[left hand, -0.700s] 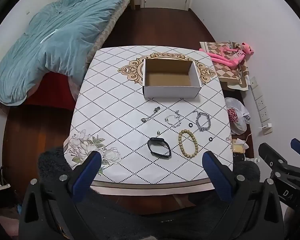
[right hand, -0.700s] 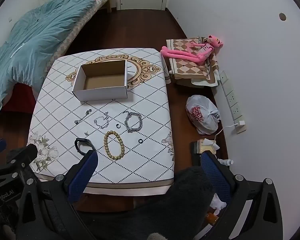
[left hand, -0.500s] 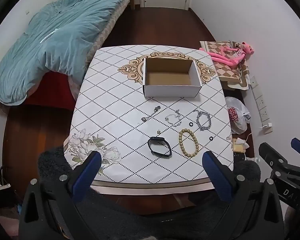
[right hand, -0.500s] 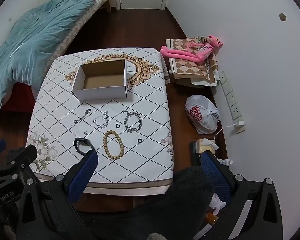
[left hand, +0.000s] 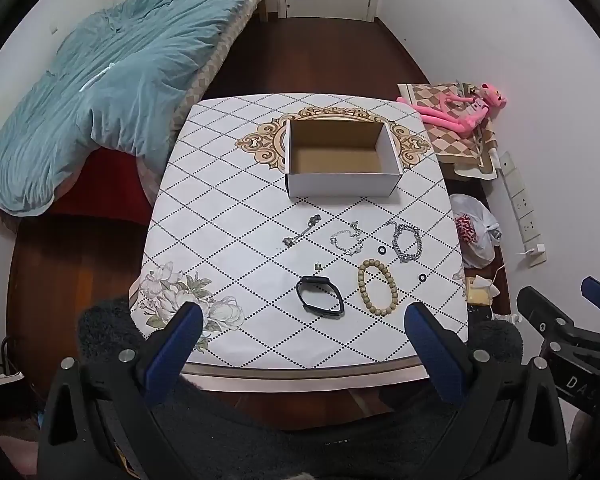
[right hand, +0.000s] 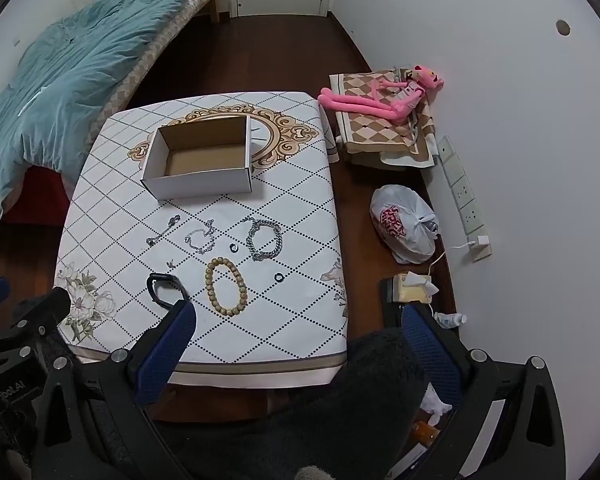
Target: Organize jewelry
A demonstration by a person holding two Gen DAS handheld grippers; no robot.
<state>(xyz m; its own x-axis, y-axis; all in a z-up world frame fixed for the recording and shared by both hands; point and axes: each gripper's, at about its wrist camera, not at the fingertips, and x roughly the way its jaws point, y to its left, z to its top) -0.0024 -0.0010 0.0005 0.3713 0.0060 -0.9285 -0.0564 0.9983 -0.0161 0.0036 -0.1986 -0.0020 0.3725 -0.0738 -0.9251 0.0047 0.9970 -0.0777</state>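
Observation:
An open white cardboard box (left hand: 342, 159) (right hand: 201, 159) stands empty at the far middle of the table. In front of it lie a black band (left hand: 320, 295) (right hand: 167, 286), a wooden bead bracelet (left hand: 377, 293) (right hand: 225, 286), a chunky silver chain bracelet (left hand: 407, 241) (right hand: 264, 239), a thin silver bracelet (left hand: 346, 238) (right hand: 200, 237), a small pendant chain (left hand: 302, 231) (right hand: 163, 229), two small black rings (left hand: 381, 249) (left hand: 422, 277) and a tiny earring (left hand: 318, 266). My left gripper (left hand: 304, 330) and right gripper (right hand: 298, 330) are both open and empty, held high above the table's near edge.
The table (left hand: 228, 216) has a white diamond-pattern cloth. A bed with a teal duvet (left hand: 100, 80) is at left. A pink plush toy (right hand: 384, 92) on folded cloth, a white plastic bag (right hand: 404, 226) and a power strip (right hand: 464, 196) are on the floor at right.
Both views have shifted only slightly; the table sits a touch higher in the frames. Nothing on the table has moved and both grippers stay open.

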